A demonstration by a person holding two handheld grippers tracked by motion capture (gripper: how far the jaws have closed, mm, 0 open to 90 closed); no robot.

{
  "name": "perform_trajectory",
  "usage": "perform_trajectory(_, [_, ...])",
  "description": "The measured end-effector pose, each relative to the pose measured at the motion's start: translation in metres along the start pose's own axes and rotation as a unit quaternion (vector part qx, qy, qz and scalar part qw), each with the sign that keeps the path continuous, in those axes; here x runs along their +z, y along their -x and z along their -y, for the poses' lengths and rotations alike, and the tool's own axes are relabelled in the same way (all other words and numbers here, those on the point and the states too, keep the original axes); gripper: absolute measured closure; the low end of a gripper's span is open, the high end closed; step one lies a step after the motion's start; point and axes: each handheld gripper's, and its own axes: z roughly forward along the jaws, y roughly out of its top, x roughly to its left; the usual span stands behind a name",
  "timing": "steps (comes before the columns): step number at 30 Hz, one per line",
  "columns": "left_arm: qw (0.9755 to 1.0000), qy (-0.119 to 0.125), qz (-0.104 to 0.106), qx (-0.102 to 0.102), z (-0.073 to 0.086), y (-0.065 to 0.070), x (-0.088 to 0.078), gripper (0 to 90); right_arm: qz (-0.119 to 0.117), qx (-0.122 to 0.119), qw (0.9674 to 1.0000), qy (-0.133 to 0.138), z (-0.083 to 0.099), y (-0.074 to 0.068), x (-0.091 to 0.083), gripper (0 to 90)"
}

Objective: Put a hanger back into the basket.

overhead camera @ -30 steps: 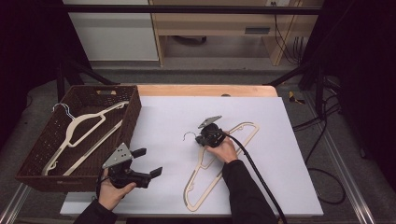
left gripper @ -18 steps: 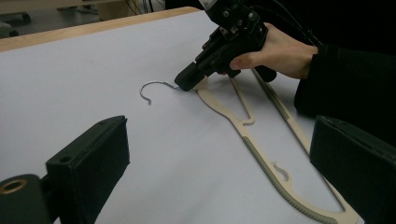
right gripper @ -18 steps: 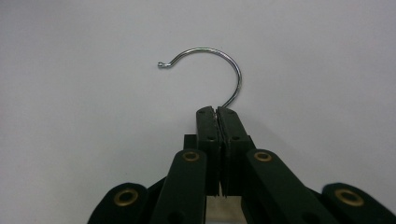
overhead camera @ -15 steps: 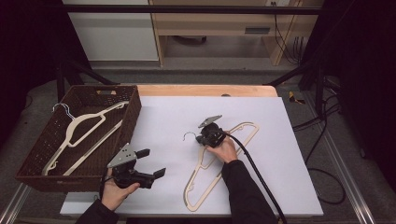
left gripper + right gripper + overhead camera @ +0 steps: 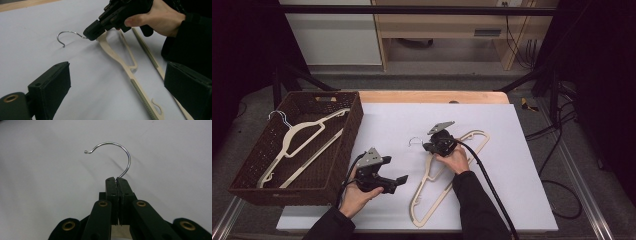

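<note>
Right tool [image 5: 435,145]: jaws pressed together on the hanger [image 5: 447,177], at the base of its wire hook [image 5: 414,141]; in the right gripper view the hook [image 5: 113,155] curls out from between the closed jaws.
Right hand [image 5: 457,161]: wrapped round the tool body, cable trailing back along the sleeve.
Hanger: cream plastic, lying flat on the white sheet [image 5: 512,150] in the middle of the counter [image 5: 432,96], hook end away from the person, its long bar running back toward the person's side.
Left tool [image 5: 394,181]: jaws wide apart with nothing between them, held low over the sheet just right of the basket [image 5: 352,150] and near the hanger's shoulder, not touching it.
Left gripper view: the two black pads [image 5: 53,85] frame the hanger [image 5: 125,65], with the right tool [image 5: 93,31] clamped at its neck farther off.
Basket: brown wicker, at the counter's left edge, with two more cream hangers [image 5: 299,137] lying inside.
</note>
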Motion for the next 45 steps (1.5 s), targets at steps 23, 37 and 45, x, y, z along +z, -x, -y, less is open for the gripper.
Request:
perform_trajectory(23, [0.9972,-0.063,0.026,-0.030,-0.010,-0.009,0.092,33.2,-0.001,-0.012,0.9997,0.022,-0.003,-0.001,-0.016,89.2])
perform_trajectory(37, [0.9950,-0.074,0.049,-0.046,-0.012,-0.005,0.114,57.5,-0.002,-0.018,0.9995,0.025,-0.004,-0.002,-0.021,89.2])
perform_trajectory(45, [0.9917,-0.080,0.067,-0.075,-0.012,-0.007,0.120,63.4,0.000,-0.019,0.9994,0.028,-0.004,-0.003,-0.024,89.2])
